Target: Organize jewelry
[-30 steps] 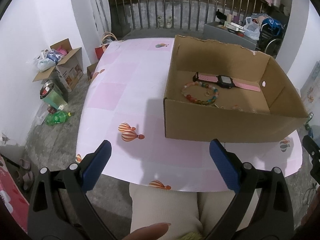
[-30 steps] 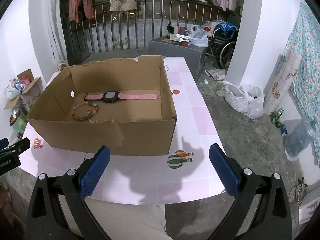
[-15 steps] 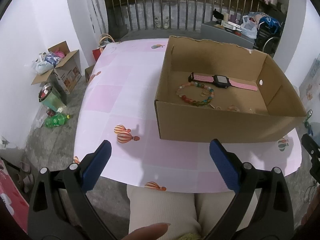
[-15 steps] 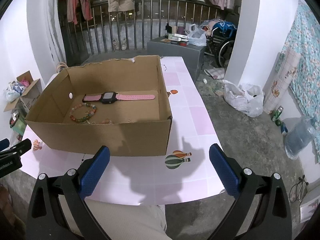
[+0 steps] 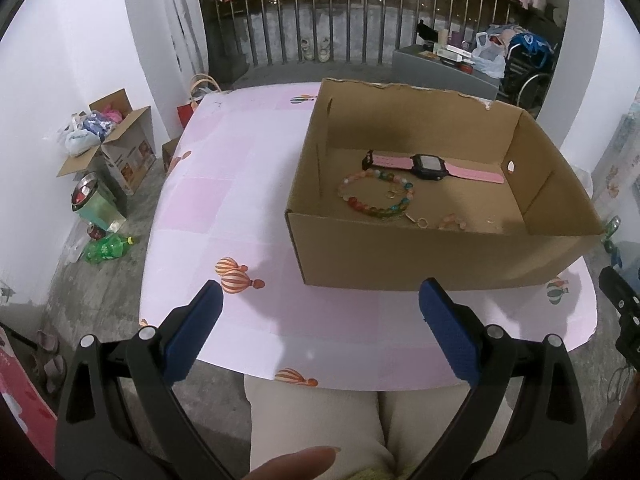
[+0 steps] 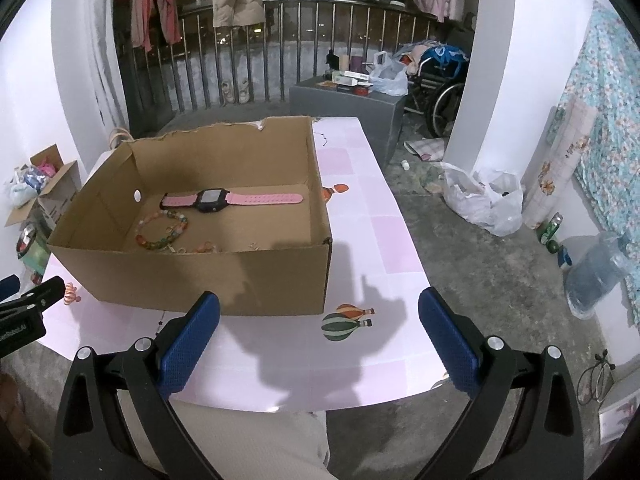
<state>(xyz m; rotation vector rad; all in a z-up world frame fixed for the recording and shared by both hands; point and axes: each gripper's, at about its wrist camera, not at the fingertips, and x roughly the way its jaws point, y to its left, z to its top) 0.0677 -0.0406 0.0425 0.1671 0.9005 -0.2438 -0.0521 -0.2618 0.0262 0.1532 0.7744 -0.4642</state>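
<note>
Jewelry in cardboard box (image 5: 436,256); both grippers spread wide, empty.
Risk: fingers (image 5: 192,336) may scatter the bead bracelet (image 5: 376,196) or snag the pink watch (image 6: 232,200) against walls.

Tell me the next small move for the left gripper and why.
Probably ease the left gripper forward and up over the cardboard box's near wall, toward the beaded bracelet. Its jaws stand wide open and empty, short of the box, while the bracelet lies loose on the box floor beside the pink watch.
</note>
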